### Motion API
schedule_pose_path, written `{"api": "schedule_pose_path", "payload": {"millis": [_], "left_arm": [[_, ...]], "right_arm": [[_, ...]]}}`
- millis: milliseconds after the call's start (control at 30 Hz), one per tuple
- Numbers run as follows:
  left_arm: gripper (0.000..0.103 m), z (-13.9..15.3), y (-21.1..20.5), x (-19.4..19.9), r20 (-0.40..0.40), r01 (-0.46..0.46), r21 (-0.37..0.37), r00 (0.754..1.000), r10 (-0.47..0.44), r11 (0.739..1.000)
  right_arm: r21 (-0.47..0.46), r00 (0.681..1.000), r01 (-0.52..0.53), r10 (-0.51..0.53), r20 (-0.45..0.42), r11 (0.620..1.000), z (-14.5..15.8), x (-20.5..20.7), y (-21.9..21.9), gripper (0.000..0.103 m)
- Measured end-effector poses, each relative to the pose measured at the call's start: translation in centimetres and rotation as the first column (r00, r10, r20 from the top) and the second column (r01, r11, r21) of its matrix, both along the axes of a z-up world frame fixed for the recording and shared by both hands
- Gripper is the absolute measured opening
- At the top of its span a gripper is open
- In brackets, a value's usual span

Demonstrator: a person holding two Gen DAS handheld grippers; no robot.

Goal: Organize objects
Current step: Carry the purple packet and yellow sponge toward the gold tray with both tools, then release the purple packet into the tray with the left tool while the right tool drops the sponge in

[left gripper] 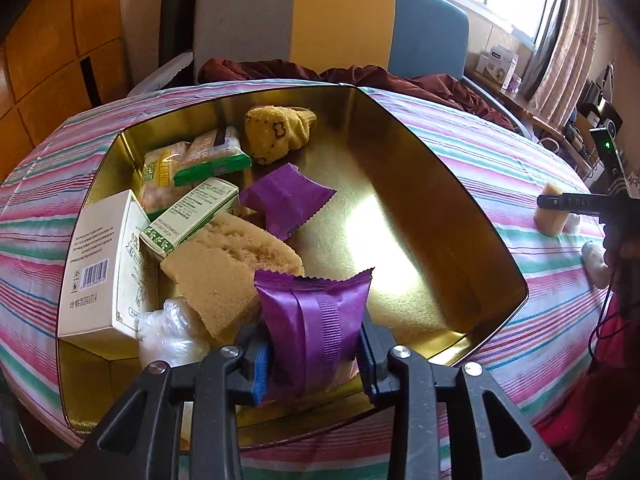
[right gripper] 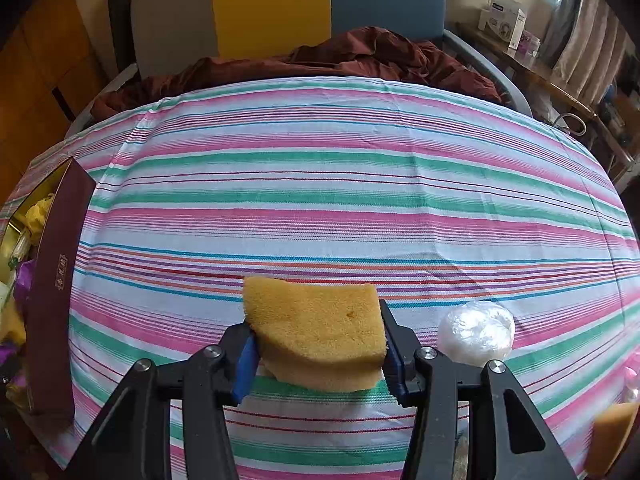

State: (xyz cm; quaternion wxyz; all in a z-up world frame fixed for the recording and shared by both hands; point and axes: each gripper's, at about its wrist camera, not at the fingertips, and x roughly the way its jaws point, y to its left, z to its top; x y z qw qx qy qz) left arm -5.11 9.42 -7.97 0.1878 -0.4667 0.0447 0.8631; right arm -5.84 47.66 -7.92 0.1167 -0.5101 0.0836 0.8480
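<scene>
The left hand-held gripper (left gripper: 316,354) grasps a purple foil packet (left gripper: 314,320), crimped and zigzag-edged at the top, with a ribbed seam down its middle, above the near edge of a gold tin (left gripper: 420,184). Inside the tin lie a second purple packet (left gripper: 286,198), white boxes, a tan sponge and a yellow sock. The right hand-held gripper (right gripper: 318,350) is clenched on a yellow sponge (right gripper: 316,334) over the striped counter (right gripper: 320,200), near a clear plastic bundle (right gripper: 476,332).
</scene>
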Motion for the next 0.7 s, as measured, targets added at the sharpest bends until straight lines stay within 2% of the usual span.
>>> {"api": "schedule_pose_path", "payload": {"millis": [167, 400, 700], "left_arm": [[0.035, 0.9, -0.6, 0.5, -0.037, -0.024, -0.004, 0.999, 0.024, 1.000], [0.044, 2.1, -1.3, 0.8, -0.082, -0.050, -0.022, 0.996, 0.048, 0.999], [0.044, 3.8, -3.2, 1.7, -0.143, -0.083, -0.006, 0.986, 0.082, 0.996]], "right_arm": [[0.004, 1.000, 0.002, -0.002, -0.004, 1.000, 0.0, 0.1, -0.1, 0.052], [0.013, 1.000, 0.003, -0.003, -0.011, 1.000, 0.1, 0.3, -0.1, 0.052], [-0.002, 0.999, 0.015, -0.015, -0.045, 1.000, 1.3, 0.7, -0.5, 0.052]]}}
